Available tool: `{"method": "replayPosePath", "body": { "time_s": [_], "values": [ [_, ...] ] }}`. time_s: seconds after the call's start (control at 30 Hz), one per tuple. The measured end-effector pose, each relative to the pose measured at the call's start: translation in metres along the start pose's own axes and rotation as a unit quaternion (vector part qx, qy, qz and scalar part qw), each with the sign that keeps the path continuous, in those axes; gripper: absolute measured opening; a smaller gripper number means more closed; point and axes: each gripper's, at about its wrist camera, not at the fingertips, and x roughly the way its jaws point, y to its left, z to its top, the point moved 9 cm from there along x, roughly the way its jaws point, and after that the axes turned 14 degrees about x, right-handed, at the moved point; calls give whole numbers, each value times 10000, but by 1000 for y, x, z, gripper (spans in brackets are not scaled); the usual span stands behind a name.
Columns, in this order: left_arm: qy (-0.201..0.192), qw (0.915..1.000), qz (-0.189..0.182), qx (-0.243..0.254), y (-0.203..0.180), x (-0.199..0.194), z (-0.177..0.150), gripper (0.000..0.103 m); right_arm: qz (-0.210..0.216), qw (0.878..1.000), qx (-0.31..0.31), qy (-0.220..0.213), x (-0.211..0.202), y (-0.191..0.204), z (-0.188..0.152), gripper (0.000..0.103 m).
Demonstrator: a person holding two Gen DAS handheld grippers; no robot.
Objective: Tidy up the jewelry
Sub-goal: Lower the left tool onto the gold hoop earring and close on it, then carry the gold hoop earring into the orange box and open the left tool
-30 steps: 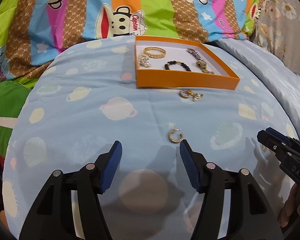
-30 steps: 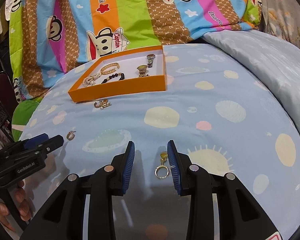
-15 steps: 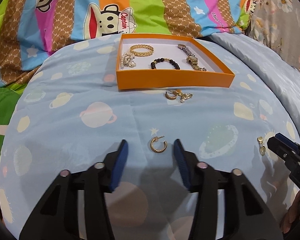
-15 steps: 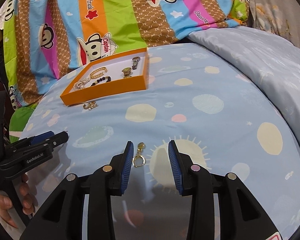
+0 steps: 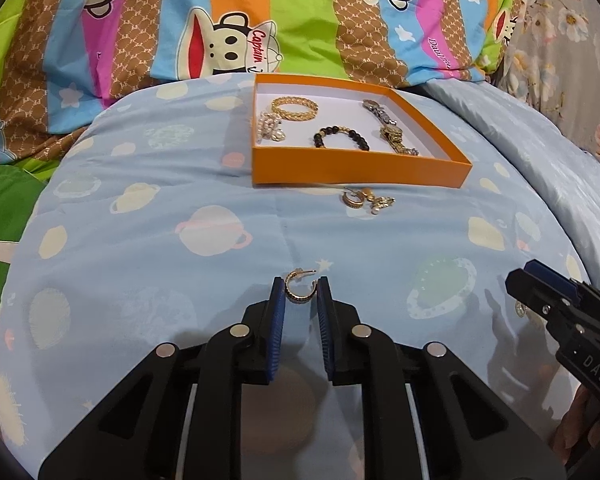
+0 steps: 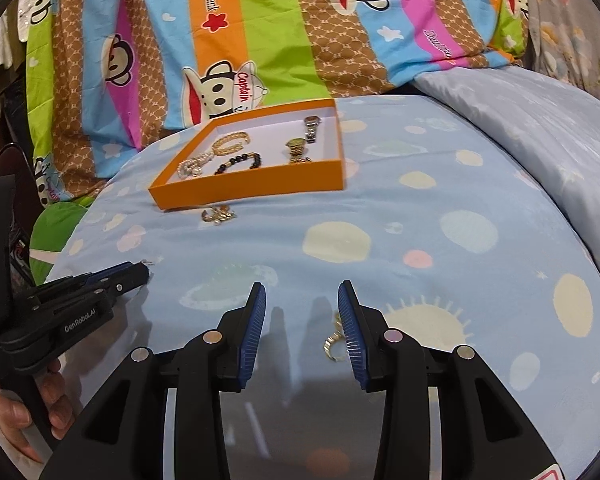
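Left wrist view is showing the left gripper (image 5: 300,294) with its fingers (image 5: 277,312) nearly closed around a gold hoop (image 5: 299,291) that is lying on the bed (image 5: 140,248) near its front edge; the pads are sitting just beside the hoop on both sides, and I cannot tell whether they are pinching it yet. Further back, toward the bed's far edge, the orange box (image 5: 356,170) is holding a pearl piece (image 5: 270,130), a gold bangle (image 5: 295,109), a bead bracelet (image 5: 342,138) and a watch (image 5: 392,132). Just in front of the box, a small heap of earrings (image 5: 366,200) is waiting on the bed. To the right, the right gripper (image 6: 302,312) is hanging with its fingers wide apart and holding nothing, while a gold charm (image 6: 334,342) is lying on the bed beside its right finger. Judging by this, the task is about half done: four pieces are boxed, while the hoop, the heap and the charm are still outside.
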Motion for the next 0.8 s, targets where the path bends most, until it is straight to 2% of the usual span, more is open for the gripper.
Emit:
{"method": "replayPosePath", "body": {
  "time_s": [0.33, 0.47, 0.6, 0.8],
  "values": [
    [51, 9992, 195, -349, 38, -1, -6, 16, 748, 9953, -392, 467, 51, 83, 16, 36],
    [37, 9988, 245, -418, 48, 0, -7, 16, 641, 9937, -662, 634, 75, 103, 12, 35],
    [44, 9986, 139, -503, 51, 1, -8, 16, 490, 9937, -537, 848, 93, 98, 11, 35],
    [47, 9987, 48, -507, 49, 3, -7, 16, 382, 9951, -465, 786, 100, 95, 21, 32]
  ]
}}
